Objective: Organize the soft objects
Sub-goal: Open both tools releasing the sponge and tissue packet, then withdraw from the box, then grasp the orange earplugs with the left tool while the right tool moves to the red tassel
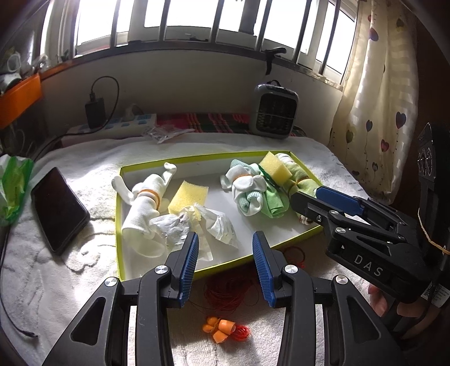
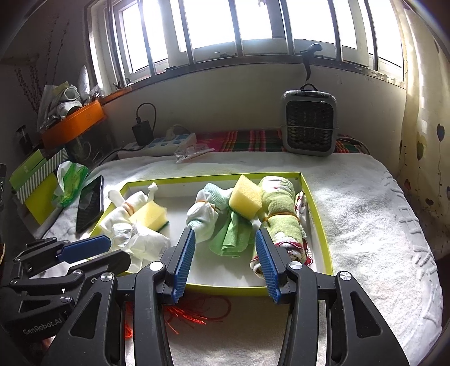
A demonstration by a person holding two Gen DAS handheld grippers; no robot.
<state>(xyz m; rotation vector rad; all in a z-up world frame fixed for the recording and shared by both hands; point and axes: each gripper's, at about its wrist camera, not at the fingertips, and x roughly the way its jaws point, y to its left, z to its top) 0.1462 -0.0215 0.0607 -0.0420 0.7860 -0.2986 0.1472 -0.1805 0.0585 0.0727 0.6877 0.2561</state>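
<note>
Lit from behind by a barred window [image 1: 197,19], its panes blown out to pure white. Sun patches on the white towel [image 1: 84,174], walls and room corners dim. Strong fisheye bending with dark vignetting at the edges; sharp focus, no motion blur.

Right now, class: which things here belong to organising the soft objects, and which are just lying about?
Belong to the job:
green-rimmed tray
white sock roll
two yellow sponges
mint sock bundle
green cloth
green towel roll
crumpled tissue

Just lying about:
phone
small heater
power strip
red string
orange earplugs
</note>
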